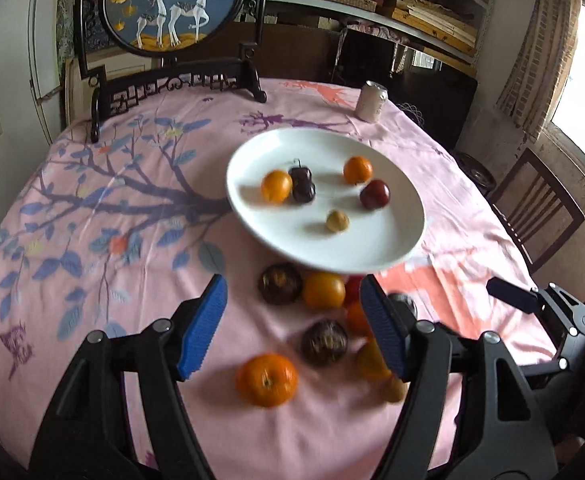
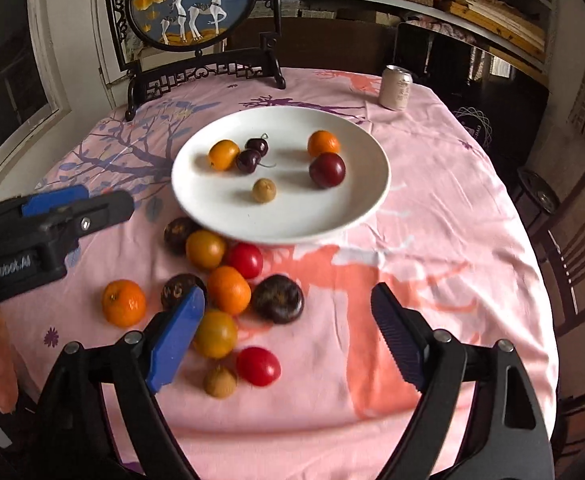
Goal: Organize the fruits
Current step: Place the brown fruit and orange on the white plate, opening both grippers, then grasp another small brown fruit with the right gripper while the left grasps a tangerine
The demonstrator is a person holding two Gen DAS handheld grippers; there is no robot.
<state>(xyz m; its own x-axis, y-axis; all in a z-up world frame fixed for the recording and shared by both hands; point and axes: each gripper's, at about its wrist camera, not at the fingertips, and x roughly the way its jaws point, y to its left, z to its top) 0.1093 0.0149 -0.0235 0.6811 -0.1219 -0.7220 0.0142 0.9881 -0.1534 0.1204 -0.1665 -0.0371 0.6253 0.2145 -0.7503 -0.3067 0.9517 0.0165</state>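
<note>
A white plate (image 2: 220, 208) (image 1: 372, 248) on the pink tablecloth holds two small oranges, two cherries (image 2: 252, 154), a dark red plum (image 2: 327, 170) and a longan (image 2: 263, 190). In front of the plate lie several loose fruits: oranges (image 2: 124, 303), dark mangosteens (image 2: 278, 298), red fruits (image 2: 258, 366) and a longan (image 2: 220, 381). My left gripper (image 1: 292, 320) is open above this pile, over an orange (image 1: 267, 380). My right gripper (image 2: 288, 340) is open and empty just right of the pile. The left gripper also shows in the right wrist view (image 2: 76, 204).
A drink can (image 2: 396, 87) stands at the table's far right. A framed deer screen (image 2: 188, 4) on a dark stand sits at the far edge. Wooden chairs (image 1: 536, 216) stand to the right of the table.
</note>
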